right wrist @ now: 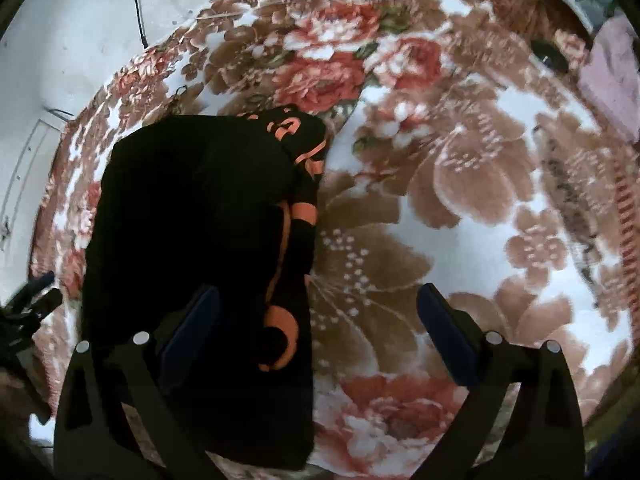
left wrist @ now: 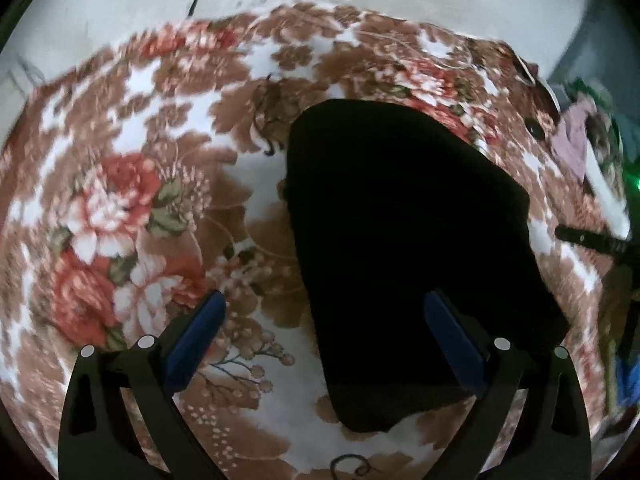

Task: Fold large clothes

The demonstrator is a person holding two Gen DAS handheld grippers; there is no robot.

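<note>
Both tools are hanging over the bed and I've got nothing in either one: my left gripper (left wrist: 324, 332) has its blue-padded fingers spread wide and empty, and my right gripper (right wrist: 318, 326) is just as wide, also empty. Below them the black garment with orange printed lettering (right wrist: 192, 240) lies folded into a compact, roughly rectangular slab on the plush floral blanket in brown, red and white (left wrist: 120, 200). By my reading the fold is close to done, but here's the risk: along the garment's right edge, in the right wrist view, the orange-printed layer looks bunched and rolled rather than flat, so a careless pinch there could take only the top layer and drag the stack open. The blanket is soft and deep-piled too, so a low pass could catch the pile together with the cloth. Both views are smeared with motion blur, so I can't judge my height above the fabric. As for placement, the garment sits ahead of the left gripper and toward its right finger, with that pad over the cloth's near portion; from the right gripper it lies ahead and to the left, its left finger over black fabric and its right finger over bare blanket.
</note>
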